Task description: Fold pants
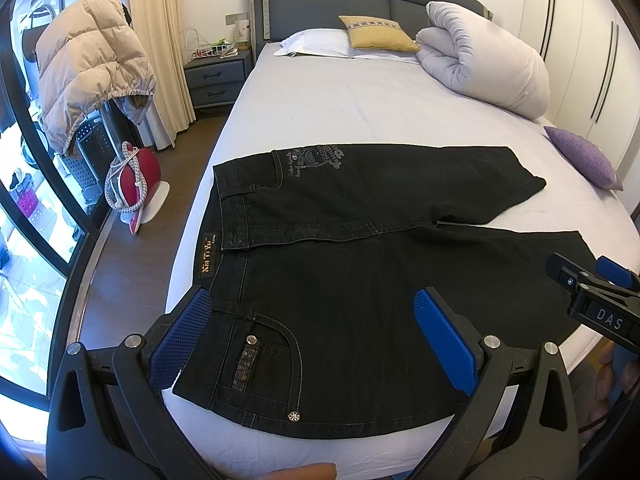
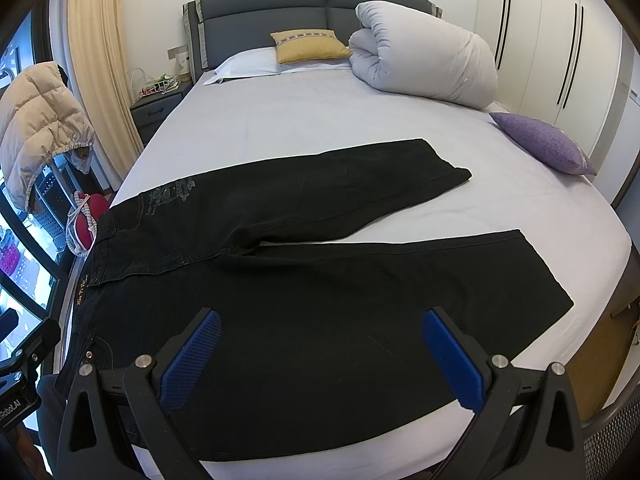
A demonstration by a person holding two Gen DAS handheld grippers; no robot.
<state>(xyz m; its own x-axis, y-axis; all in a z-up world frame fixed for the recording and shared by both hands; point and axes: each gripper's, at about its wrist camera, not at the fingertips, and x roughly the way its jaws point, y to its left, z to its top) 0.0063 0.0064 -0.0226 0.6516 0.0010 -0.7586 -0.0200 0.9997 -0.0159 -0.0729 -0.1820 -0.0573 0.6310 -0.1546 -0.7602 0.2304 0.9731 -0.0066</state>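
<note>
Black pants (image 1: 360,280) lie flat on the bed, waistband to the left, both legs spread apart toward the right; they also show in the right wrist view (image 2: 320,280). My left gripper (image 1: 316,312) is open and empty, hovering over the near hip and pocket by the waistband. My right gripper (image 2: 322,334) is open and empty, over the thigh of the near leg. The right gripper's tip (image 1: 592,280) shows at the right edge of the left wrist view.
The bed (image 1: 360,108) has a lilac sheet, a rolled duvet (image 1: 484,60), a yellow cushion (image 1: 378,32) and a purple cushion (image 1: 584,156). Left of the bed are a nightstand (image 1: 216,76), a puffy jacket (image 1: 92,68) and a red item on the floor (image 1: 136,180).
</note>
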